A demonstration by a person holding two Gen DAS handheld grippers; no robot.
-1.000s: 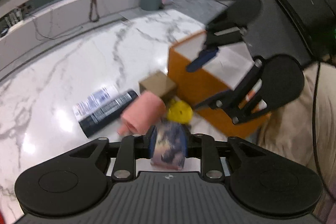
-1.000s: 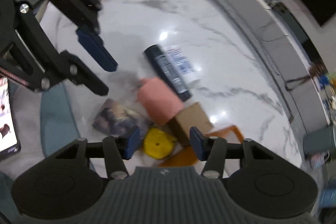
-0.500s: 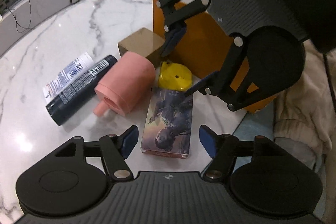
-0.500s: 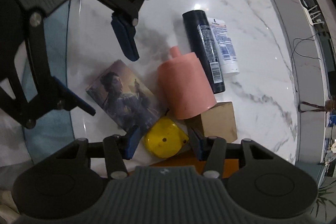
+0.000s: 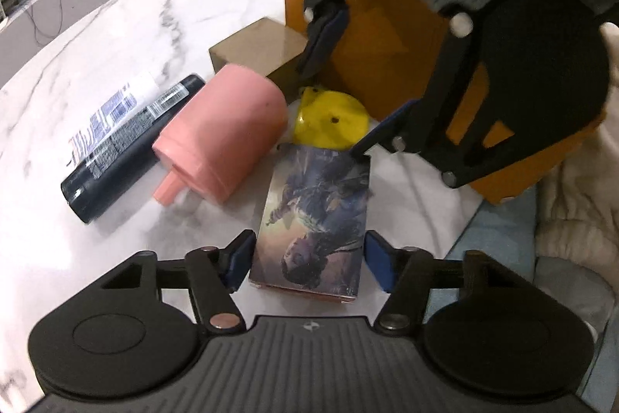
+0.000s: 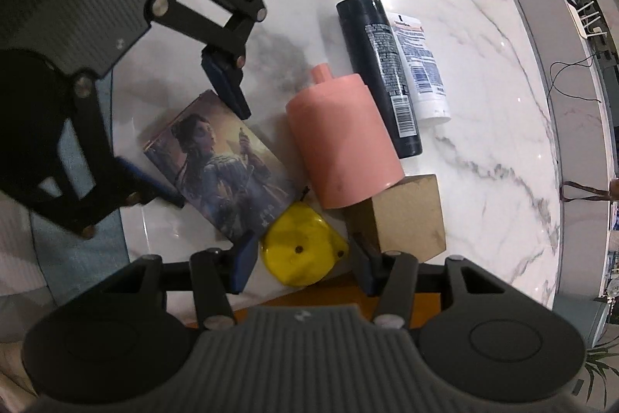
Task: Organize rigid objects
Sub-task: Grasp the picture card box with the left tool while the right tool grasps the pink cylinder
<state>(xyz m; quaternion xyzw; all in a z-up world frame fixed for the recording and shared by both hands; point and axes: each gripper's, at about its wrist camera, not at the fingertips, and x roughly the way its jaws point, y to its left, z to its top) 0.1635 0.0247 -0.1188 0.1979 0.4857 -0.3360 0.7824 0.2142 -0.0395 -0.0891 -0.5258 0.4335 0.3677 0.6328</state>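
Picture box [image 5: 313, 215] lies flat near the marble table's [image 5: 116, 26] near edge, between the left gripper's [image 5: 307, 260] closing jaws, not yet pinched. Beyond, the right gripper [image 6: 301, 260] straddles the yellow piece [image 6: 301, 252], jaws spread, beside the orange bin [image 5: 387, 41], likely its destination.

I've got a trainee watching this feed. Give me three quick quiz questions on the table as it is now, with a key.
1. True or false: the pink bottle stands upright.
2. Which lies between the right gripper fingers? A) yellow case B) black bottle C) white tube
3. Fill in: the left gripper straddles the picture ____.

Key: 1 false, it lies on its side. 2 A. 3 box; the jaws are closing, not yet touching.
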